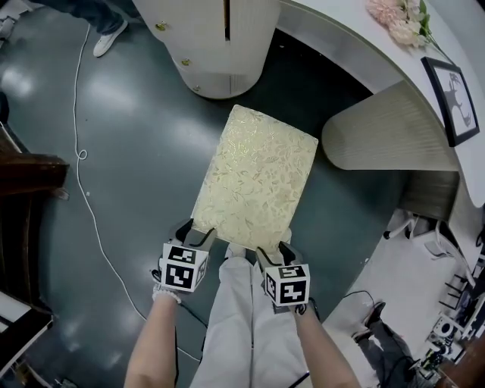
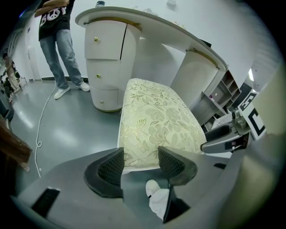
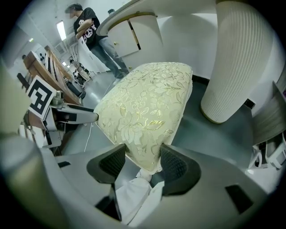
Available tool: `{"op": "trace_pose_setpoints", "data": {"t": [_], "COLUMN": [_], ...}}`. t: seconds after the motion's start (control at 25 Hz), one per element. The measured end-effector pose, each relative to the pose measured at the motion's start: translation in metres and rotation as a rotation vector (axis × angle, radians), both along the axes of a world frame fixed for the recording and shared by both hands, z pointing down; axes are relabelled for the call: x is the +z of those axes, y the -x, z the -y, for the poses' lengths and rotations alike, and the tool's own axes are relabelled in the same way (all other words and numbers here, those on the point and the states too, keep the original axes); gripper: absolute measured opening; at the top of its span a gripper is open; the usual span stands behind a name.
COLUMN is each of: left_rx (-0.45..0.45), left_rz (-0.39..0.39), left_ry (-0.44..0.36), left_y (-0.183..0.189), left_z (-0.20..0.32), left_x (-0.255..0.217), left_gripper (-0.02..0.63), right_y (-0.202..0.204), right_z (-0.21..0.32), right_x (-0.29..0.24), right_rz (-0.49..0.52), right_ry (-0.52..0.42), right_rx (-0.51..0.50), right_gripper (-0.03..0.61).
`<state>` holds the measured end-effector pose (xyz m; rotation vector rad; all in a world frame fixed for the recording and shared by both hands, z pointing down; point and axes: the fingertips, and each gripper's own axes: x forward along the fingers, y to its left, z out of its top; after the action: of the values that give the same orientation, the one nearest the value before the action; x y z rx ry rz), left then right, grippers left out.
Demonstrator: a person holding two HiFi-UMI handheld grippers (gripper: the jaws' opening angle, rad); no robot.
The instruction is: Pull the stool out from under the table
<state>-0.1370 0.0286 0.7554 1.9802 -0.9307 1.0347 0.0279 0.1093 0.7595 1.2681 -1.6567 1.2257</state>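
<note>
Hand-held grippers (image 1: pixel 195 233) (image 1: pixel 276 250) clamped wide on stool (image 1: pixel 254 178) corners

We count one stool (image 1: pixel 254 178); two grippers, namely one left gripper (image 1: pixel 197 233) and one right gripper (image 1: pixel 274 251); two marker cubes (image 1: pixel 184 267), one to each gripper; one curved white table (image 1: pixel 356 45); one drawer cabinet (image 1: pixel 208 45) with three gold knobs (image 1: pixel 186 62); one ribbed pedestal (image 1: pixel 386 129); one framed picture (image 1: pixel 452 98); one bunch of pink flowers (image 1: pixel 398 19); one white cable (image 1: pixel 83 174) on the floor; one bystander (image 2: pixel 58 44).
</note>
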Motion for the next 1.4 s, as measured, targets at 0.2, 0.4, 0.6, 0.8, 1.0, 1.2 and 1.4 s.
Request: {"op": "trace_pose_setpoints", "data": {"t": [0.2,0.4,0.6,0.8,1.0,1.2,1.4], "left_rx": [-0.009,-0.009,-0.013,-0.071,-0.164,-0.094,-0.020], "left_rz": [0.016,0.021,0.024,0.058,0.110,0.074,0.007], "left_ry": [0.043,0.065,0.061,0.066,0.024,-0.064,-0.161], "left_y": [0.018,0.026,0.024,0.029,0.037,0.018,-0.014], "left_z": [-0.030,-0.047,-0.046,-0.045,-0.045,-0.031,-0.009], "left_x": [0.000,0.001,0.002,-0.003,-0.028,-0.081,-0.147], "left_gripper": [0.258,0.258,0.261,0.264,0.061,0.021,0.020], "right_y": [0.016,0.024,0.022,0.017,-0.010,-0.018,-0.024], "right_z": [-0.027,-0.043,-0.042,-0.042,-0.034,0.003,0.036], "right_x": [0.000,0.000,0.003,-0.001,-0.028,-0.075,-0.136], "right_rz": [-0.001,-0.012,-0.027,-0.023,-0.148,-0.123,-0.102], "right_ry": [0.040,0.069,0.091,0.127,0.105,-0.024,-0.142], "right_rx": [-0.042,-0.072,-0.053,-0.038,-0.064,-0.066,-0.088], "right_gripper": [0.264,0.262,0.264,0.258,0.044,0.043,0.042]}}
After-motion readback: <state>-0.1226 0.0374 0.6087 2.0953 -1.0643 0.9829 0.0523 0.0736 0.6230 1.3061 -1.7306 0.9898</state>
